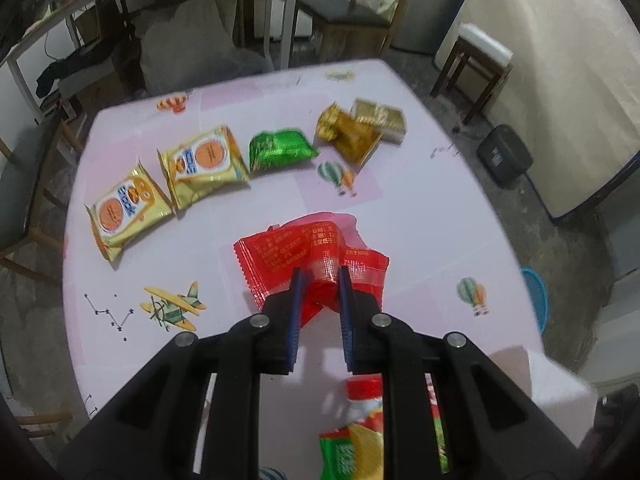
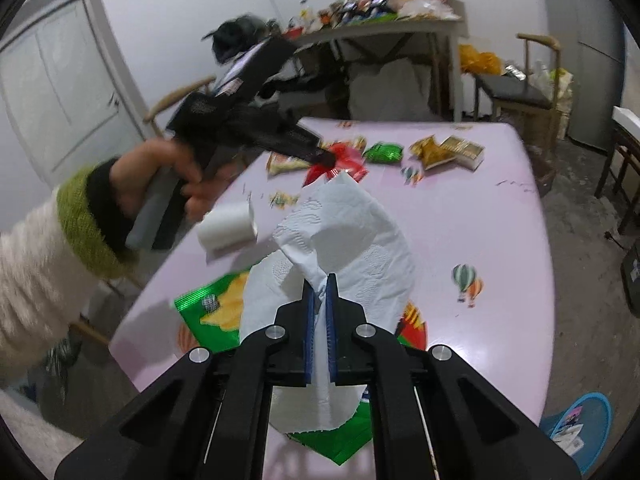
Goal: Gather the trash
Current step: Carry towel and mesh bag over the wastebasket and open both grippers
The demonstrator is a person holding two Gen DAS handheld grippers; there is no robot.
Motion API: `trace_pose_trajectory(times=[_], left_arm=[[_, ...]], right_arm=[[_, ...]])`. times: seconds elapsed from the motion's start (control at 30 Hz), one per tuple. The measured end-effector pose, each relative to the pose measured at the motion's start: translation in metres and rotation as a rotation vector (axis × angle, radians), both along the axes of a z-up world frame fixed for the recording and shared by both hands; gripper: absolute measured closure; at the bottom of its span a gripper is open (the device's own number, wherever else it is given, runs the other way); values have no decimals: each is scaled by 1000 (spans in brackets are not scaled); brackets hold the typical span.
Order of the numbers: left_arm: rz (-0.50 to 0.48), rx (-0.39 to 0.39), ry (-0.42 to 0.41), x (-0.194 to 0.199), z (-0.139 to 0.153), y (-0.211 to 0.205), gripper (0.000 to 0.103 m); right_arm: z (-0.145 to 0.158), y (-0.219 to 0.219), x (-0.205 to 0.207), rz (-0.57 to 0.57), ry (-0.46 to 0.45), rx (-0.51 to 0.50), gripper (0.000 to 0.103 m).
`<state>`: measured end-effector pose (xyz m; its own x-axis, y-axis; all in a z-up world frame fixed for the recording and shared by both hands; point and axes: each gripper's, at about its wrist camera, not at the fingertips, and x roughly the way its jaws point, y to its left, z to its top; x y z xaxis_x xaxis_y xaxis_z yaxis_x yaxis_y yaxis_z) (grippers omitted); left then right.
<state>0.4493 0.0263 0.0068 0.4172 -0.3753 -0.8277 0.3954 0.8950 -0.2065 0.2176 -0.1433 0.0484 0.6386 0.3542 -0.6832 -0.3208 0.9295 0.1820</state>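
My left gripper [image 1: 319, 276] is shut on a crumpled red wrapper [image 1: 288, 252] and holds it above the pink table [image 1: 420, 216]; the right wrist view shows this gripper [image 2: 330, 159] gripping the red wrapper [image 2: 348, 160]. My right gripper [image 2: 320, 282] is shut on a white paper tissue [image 2: 352, 236] held over the table [image 2: 480, 220]. Two yellow snack packs [image 1: 200, 164], a green wrapper [image 1: 280, 150] and gold wrappers [image 1: 356, 132] lie across the far part of the table.
A green chip bag [image 2: 212, 312] lies under the tissue near the table's near edge. A toilet paper roll [image 2: 228, 226] lies at the left edge. A blue bin [image 2: 580, 428] stands on the floor at the right. Chairs and cluttered shelves ring the table.
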Motion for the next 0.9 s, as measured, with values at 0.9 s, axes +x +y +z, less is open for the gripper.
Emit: trace_pose_trajectory(times=[0.9], left_arm=[[-483,-61,-150,-169,119,-219,88]], right_arm=[[24,-266,-139,-605,-202,415,97]])
